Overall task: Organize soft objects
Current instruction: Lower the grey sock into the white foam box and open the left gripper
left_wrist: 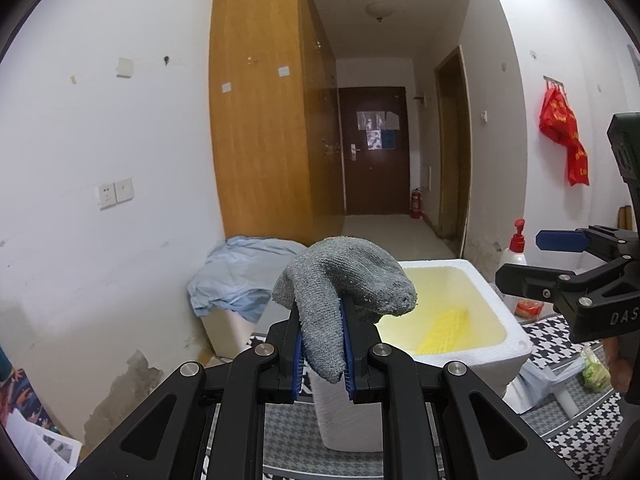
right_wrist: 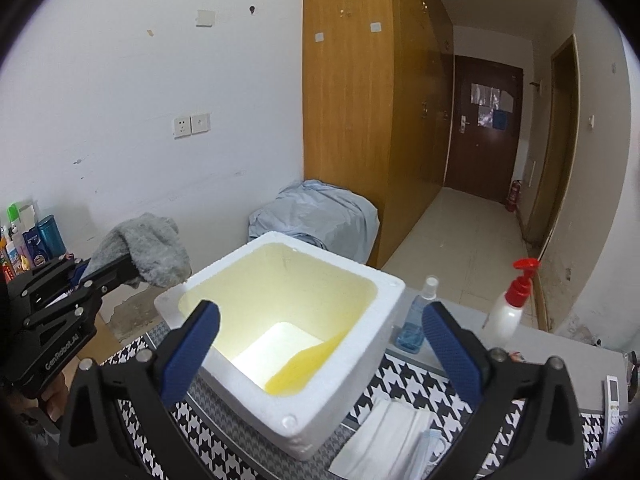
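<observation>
over on the left edge of the right wrist view, bottles and tubes (right_wrist: 30, 240) are standing in a row against the white wall. just right of them my left gripper (left_wrist: 322, 344) is pinching a grey knit glove (left_wrist: 344, 292); blue pads (left_wrist: 298, 356) are pressing on the cuff from both sides, jaws nearly closed on the fabric. glove body is flopping over the fingertips, cuff end hanging down between them. it's hovering at the left-near corner of the white foam box (right_wrist: 384, 292), above rim level, not touching it as far as i can tell.

foam box is sitting on a black-and-white houndstooth mat (right_wrist: 404, 376). inside is looking yellowish, with a yellow mesh piece (left_wrist: 444, 330) lying on the floor of it. behind the box a light blue cloth (right_wrist: 320, 210) is draping over a white bin, next to the wooden wardrobe (right_wrist: 352, 100).

my right gripper (right_wrist: 316, 348) is hanging over the box with jaws spread wide, holding nothing, box opening showing between the pads. near the right finger a stack of face masks (right_wrist: 388, 436) is lying on the mat. further right a clear spray bottle with blue liquid (right_wrist: 416, 320) and a white pump bottle with a red top (right_wrist: 514, 304) are standing on the grey tabletop. a remote (right_wrist: 612, 400) is lying at the far right.
</observation>
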The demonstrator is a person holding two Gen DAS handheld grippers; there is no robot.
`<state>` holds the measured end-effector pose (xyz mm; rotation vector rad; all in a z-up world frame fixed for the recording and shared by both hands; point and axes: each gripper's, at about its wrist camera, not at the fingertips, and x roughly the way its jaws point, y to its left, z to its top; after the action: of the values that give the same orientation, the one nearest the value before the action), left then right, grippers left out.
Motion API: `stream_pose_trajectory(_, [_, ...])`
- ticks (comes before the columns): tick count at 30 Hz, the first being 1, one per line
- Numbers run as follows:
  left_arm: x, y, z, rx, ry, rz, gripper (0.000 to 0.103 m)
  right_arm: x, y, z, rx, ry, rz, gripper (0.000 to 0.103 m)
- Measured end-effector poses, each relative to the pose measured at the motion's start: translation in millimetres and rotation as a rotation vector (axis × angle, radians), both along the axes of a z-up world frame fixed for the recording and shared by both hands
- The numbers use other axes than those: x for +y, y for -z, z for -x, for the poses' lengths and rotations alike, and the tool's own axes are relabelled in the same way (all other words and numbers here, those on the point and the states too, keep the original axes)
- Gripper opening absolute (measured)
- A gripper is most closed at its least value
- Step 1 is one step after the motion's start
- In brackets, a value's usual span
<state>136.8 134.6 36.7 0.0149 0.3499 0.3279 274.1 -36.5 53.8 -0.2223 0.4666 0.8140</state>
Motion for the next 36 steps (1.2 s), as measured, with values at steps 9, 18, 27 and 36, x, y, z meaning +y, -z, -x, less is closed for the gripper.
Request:
stream_pose_trajectory(9, [-7,-1,-17,0.018,0.055,0.015,0.017,-18,4,7,-0.015,0.025,0.007,0.102])
stream_pose_trajectory(18, [-13,-4,-45,0.065,0.124,0.06,0.017,-41,8,9,-0.024,0.063,-0.011,0.102])
stream_pose_trajectory(27, [-18,-2,-62,0.102,0.136,0.068,0.017,-55,13,7,-0.02,0.079,-0.012,0.102])
stream_pose_trajectory(36, [-13,5,-75,0.135,0.123,0.09,0.038,-69,12,4,-0.018,0.099,-0.027,0.102])
